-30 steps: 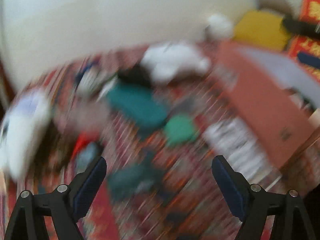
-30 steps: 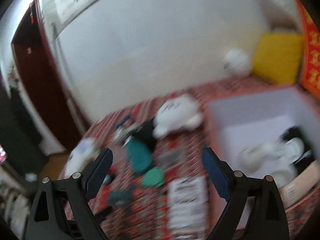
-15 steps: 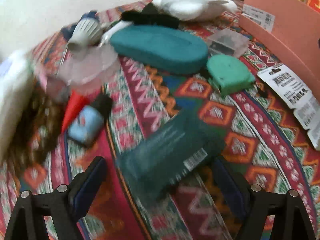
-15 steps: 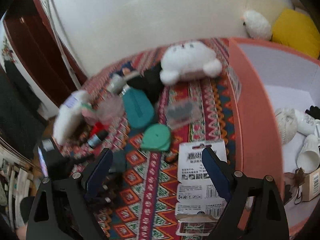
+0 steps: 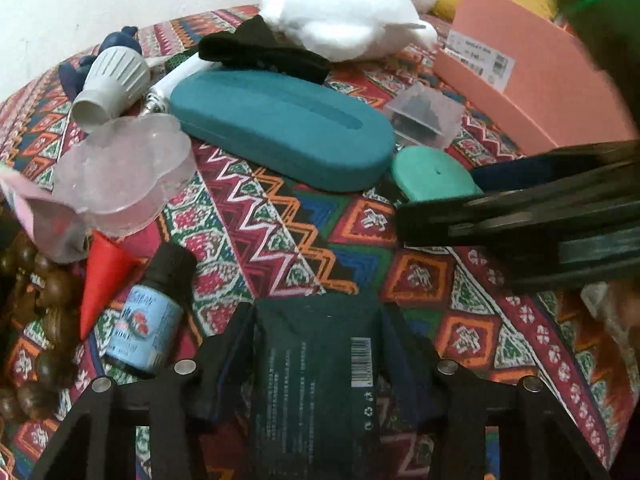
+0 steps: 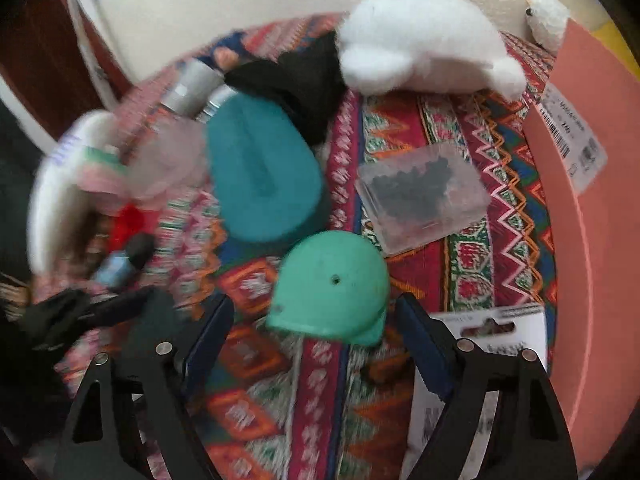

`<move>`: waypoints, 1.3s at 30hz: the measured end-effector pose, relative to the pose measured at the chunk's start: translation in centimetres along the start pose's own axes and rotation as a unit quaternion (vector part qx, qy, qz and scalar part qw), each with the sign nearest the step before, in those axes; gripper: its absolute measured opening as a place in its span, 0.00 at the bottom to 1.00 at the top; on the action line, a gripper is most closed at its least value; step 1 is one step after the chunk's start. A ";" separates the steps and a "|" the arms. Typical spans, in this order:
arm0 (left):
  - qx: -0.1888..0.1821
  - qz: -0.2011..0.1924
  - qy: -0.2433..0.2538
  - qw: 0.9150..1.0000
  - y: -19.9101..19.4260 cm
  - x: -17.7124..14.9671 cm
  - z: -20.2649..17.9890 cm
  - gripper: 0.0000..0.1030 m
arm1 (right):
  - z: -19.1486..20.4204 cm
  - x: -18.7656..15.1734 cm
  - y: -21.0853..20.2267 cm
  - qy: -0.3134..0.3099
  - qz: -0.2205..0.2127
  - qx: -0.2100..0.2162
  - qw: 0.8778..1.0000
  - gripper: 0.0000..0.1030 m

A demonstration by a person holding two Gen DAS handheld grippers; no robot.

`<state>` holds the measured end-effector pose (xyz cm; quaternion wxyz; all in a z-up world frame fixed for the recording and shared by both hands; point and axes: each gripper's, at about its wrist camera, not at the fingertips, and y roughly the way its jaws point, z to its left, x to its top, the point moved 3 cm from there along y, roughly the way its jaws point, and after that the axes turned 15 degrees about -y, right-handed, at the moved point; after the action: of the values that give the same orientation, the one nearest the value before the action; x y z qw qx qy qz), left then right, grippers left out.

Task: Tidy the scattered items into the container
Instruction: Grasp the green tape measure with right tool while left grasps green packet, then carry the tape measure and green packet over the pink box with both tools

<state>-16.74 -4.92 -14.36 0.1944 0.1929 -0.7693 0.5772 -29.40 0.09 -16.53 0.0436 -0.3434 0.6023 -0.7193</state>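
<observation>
In the left wrist view my left gripper (image 5: 316, 320) is shut on a dark teal box (image 5: 316, 364) with a barcode, low over the patterned cloth (image 5: 280, 240). My right gripper (image 6: 316, 344) is open. A mint green rounded case (image 6: 332, 288) lies just ahead, between its fingertips, and I cannot tell if they touch it. From the left wrist view the right gripper (image 5: 520, 208) reaches in from the right, beside the mint case (image 5: 432, 176). The salmon-pink container (image 6: 592, 240) stands at the right, also the container (image 5: 540, 80).
On the cloth lie a teal glasses case (image 5: 280, 128), a white plush (image 5: 340, 16), a black cloth (image 5: 260, 52), a clear case of black bits (image 6: 424, 196), a blue-labelled bottle (image 5: 148, 324), a red cone (image 5: 100, 276), a clear pink box (image 5: 124, 172) and a white card pack (image 6: 500, 340).
My left gripper dropped onto the dark teal box and its fingers closed on it. My right gripper moved down and forward to the mint green case, staying open.
</observation>
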 end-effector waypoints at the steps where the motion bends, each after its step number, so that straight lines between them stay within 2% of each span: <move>1: 0.001 0.001 -0.001 1.000 0.0 -0.1 0.1 0.53 | 0.3 0.0 0.3 -0.016 -0.007 -0.022 1.000 0.78; 2: 0.001 0.003 -0.001 1.000 -0.1 -0.2 0.3 0.54 | 0.5 0.0 0.1 -0.032 -0.014 -0.042 0.999 0.61; 3: 0.002 0.007 0.002 1.000 0.0 -0.3 0.2 0.60 | 0.7 0.1 -0.2 -0.048 -0.021 -0.062 0.997 0.59; 4: 0.005 0.010 0.007 1.000 0.1 -0.5 0.2 0.66 | 0.5 0.0 -0.4 -0.043 -0.024 -0.054 0.997 0.59; 6: 0.024 0.016 0.038 0.999 0.5 -1.3 -0.6 0.93 | -0.1 -0.4 -0.6 -0.023 -0.026 -0.031 0.999 0.59; 9: 0.049 0.025 0.081 0.995 1.0 -2.3 -1.6 0.98 | -1.0 -0.9 -0.9 -0.003 -0.028 -0.004 1.000 0.59; 11: 0.035 0.018 0.071 0.997 0.9 -2.3 -1.4 0.96 | -1.4 -1.1 -1.1 0.009 -0.026 0.014 1.000 0.59; 13: 0.031 0.006 0.038 0.999 0.5 -1.6 -0.4 0.74 | -1.6 -1.1 -1.4 0.018 -0.027 0.030 0.999 0.59; 14: 0.028 0.001 0.023 0.999 0.3 -1.2 0.0 0.50 | -1.5 -1.2 -1.6 0.019 -0.029 0.033 0.999 0.59; 15: 0.024 -0.001 0.011 1.000 0.0 -1.0 0.4 0.46 | -1.4 -1.2 -1.7 0.021 -0.031 0.037 0.999 0.59; 17: 0.010 -0.003 -0.009 1.000 -0.5 -0.6 1.0 0.45 | -1.2 -1.4 -2.2 0.021 -0.036 0.042 0.998 0.59; 19: 0.026 -0.011 -0.002 1.000 -0.7 -0.6 0.9 0.45 | -0.9 -1.5 -2.8 0.019 -0.042 0.046 0.998 0.59; 22: 0.026 -0.019 0.009 0.999 -1.5 -0.7 0.2 0.45 | -0.3 -1.5 -4.9 0.015 -0.065 0.057 0.996 0.59; 28: 0.014 -0.070 0.022 0.997 -5.4 0.5 -1.5 0.45 | 0.8 -1.4 -10.6 -0.013 -0.135 0.031 0.990 0.59; 34: 0.002 -0.123 0.017 0.992 -9.5 1.9 -1.7 0.45 | 2.0 -1.3 -16.3 -0.040 -0.203 0.004 0.978 0.59; 39: -0.015 -0.153 0.007 0.988 -12.1 2.6 -2.0 0.45 | -0.1 -1.6 -21.1 -0.020 -0.265 -0.058 0.962 0.59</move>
<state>-12.52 -6.26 -2.67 0.2887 0.3010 -0.7381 0.5303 -20.81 6.64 1.64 -0.1560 -0.5071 0.5297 -0.6618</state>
